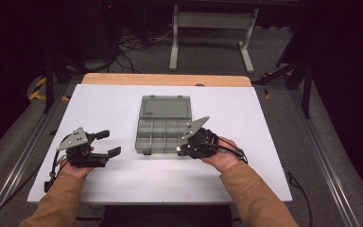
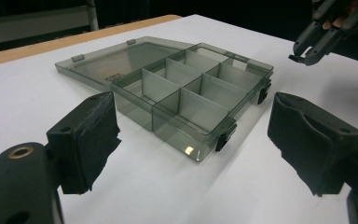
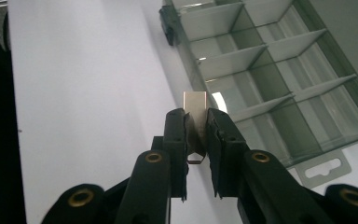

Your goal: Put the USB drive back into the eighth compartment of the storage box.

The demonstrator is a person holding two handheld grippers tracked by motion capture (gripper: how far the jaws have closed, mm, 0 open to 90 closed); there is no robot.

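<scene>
Metal strip (image 3: 195, 103) in right tongs (image 3: 196, 122)

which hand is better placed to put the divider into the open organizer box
Right, probably. The right gripper is shut on the divider beside the organizer box; the left gripper sits open and empty, apart from it.

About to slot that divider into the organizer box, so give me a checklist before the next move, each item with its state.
1. Right claw shut on the divider piece: ok.
2. Organizer box lid open, lying flat: ok.
3. Compartments free of loose items: ok.
4. Left claw open, apart from the box: ok.
5. Divider lined up with a slot: not ok, it sits beside the box's edge.
6. Which slot lacks a divider: cannot tell.
</scene>
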